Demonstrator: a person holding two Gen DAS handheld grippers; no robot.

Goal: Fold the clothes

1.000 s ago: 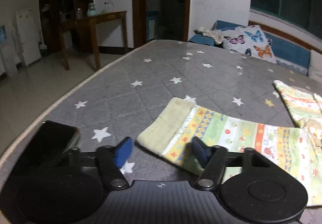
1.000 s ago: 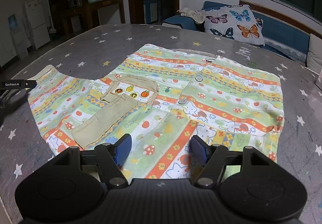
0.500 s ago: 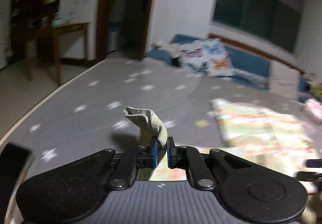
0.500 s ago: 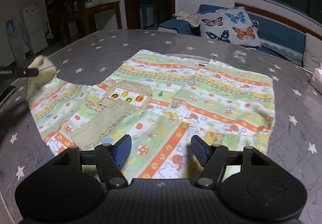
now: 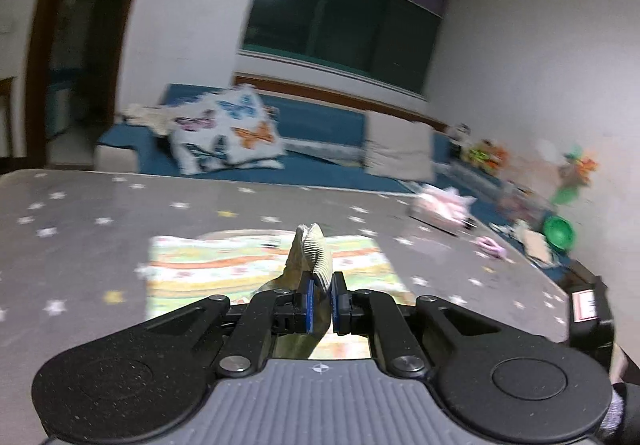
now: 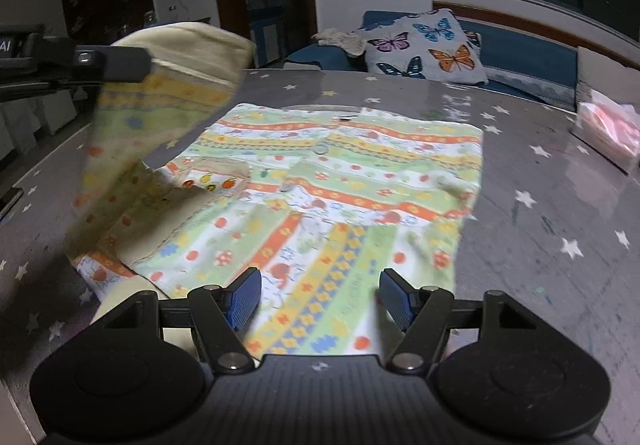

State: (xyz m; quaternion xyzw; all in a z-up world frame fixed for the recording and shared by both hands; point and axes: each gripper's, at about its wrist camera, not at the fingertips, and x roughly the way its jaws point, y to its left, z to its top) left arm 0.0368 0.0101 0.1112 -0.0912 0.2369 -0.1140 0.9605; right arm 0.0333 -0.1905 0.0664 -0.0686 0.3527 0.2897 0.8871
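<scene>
A child's striped shirt in green, orange and yellow lies flat on the grey starred table. My left gripper is shut on the beige ribbed cuff of its left sleeve. In the right wrist view that sleeve hangs lifted at the upper left, held by the left gripper. My right gripper is open and empty, low over the shirt's near hem. The shirt also shows in the left wrist view.
A butterfly pillow and blue sofa lie beyond the table. A pink packet sits at the table's right edge. A dark phone lies at the left edge. Toys crowd the far right.
My left gripper closed on the sleeve cuff, lifted it off the table and swung it right, toward the shirt's body. My right gripper stayed open near the hem.
</scene>
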